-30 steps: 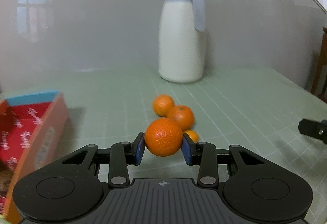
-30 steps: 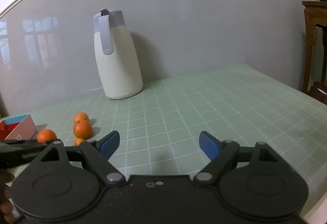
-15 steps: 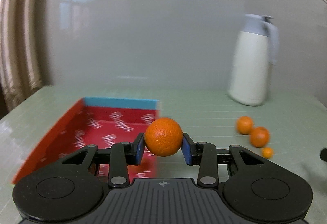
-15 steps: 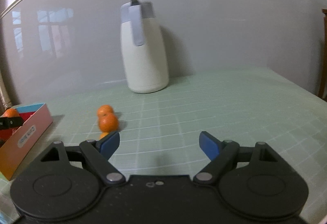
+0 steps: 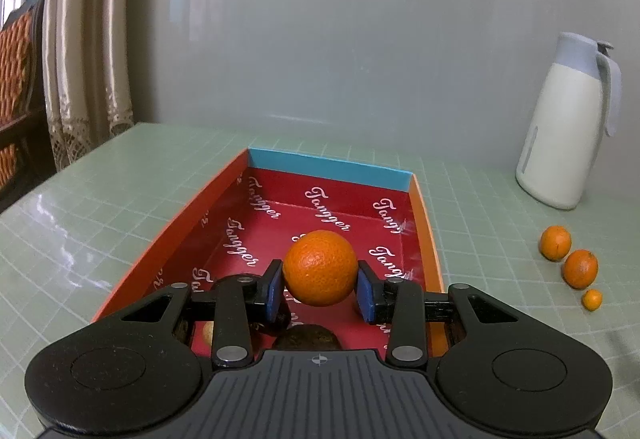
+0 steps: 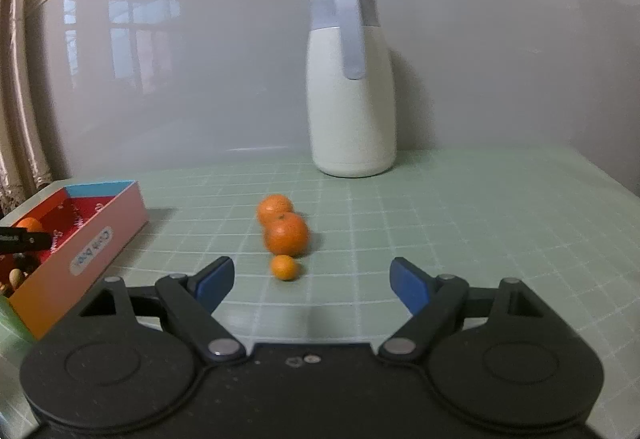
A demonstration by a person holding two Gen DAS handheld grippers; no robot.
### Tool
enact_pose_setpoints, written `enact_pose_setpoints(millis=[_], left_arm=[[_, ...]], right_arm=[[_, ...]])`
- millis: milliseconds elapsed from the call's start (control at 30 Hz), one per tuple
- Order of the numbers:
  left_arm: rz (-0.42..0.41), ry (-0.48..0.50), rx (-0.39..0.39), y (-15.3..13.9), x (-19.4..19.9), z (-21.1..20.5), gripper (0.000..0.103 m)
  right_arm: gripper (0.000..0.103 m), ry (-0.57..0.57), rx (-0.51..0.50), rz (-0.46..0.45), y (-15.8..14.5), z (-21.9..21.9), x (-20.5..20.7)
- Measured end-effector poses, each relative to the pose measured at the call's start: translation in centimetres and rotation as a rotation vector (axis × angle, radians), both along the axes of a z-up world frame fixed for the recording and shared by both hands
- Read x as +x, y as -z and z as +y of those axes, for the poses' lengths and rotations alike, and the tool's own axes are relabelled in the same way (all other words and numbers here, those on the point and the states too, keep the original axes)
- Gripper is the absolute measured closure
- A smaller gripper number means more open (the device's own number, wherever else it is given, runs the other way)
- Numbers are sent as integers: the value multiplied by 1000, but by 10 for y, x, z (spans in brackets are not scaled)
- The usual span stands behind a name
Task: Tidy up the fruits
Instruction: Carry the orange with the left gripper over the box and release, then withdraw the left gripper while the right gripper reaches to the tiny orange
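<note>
One orange (image 5: 320, 267) is pinched between the blue pads (image 5: 273, 291) of the left gripper (image 5: 320, 293) and is held above the floor of the red box (image 5: 424, 215); it is not yet set down, so this delivery is judged to be in its last stage, with only the lowering and release outstanding. The right gripper (image 6: 308, 279) is spread wide and holds nothing; it is aimed at the fruit left on the green gridded table (image 6: 480, 207).

Three pieces of fruit are counted on the table, well apart from the box: two mandarins of similar size, the farther one (image 6: 275, 207) touching or nearly touching the nearer one (image 6: 287, 235), and one much smaller mandarin (image 6: 285, 267) just in front of them; all three are yet to be moved. Inside the box, at its near end, some items are partly hidden under the left gripper: a dark rounded object (image 5: 306, 337) and a pale small one (image 5: 207, 333); their kind cannot be told, nor their full number. The task is therefore judged to be partly done; one fruit is about to be boxed and three remain.

One box is counted; one white jug with a grey lid (image 6: 350, 83) stands at the wall behind the fruit, apart from it; two grippers are in use.
</note>
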State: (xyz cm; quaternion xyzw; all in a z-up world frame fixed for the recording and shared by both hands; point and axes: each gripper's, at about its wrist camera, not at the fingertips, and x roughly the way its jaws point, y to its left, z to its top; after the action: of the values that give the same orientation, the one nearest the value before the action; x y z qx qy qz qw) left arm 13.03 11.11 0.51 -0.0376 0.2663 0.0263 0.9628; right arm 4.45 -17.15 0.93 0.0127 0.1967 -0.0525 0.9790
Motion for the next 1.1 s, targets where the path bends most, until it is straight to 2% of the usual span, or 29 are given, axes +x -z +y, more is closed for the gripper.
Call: enact_pose_setpoints(millis=[233, 300, 333, 367, 433, 833, 1100], left_arm=[[12, -30, -17, -5, 4, 6, 64], [15, -39, -30, -6, 5, 10, 60], [9, -50, -33, -6, 4, 12, 53], [2, -68, -34, -7, 3, 14, 41], [-11, -91, -44, -8, 0, 19, 34], [-70, -116, 12, -20, -32, 40, 33], [-97, -108, 72, -10, -68, 49, 27]], right_arm=[[18, -45, -4, -2, -1, 18, 9], [18, -53, -9, -4, -1, 23, 10], [18, -56, -10, -5, -1, 24, 11], [18, -59, -10, -5, -2, 26, 12], [18, -64, -6, -4, -1, 29, 14], [18, -82, -18, 16, 5, 43, 27], [19, -54, -19, 37, 10, 39, 39]])
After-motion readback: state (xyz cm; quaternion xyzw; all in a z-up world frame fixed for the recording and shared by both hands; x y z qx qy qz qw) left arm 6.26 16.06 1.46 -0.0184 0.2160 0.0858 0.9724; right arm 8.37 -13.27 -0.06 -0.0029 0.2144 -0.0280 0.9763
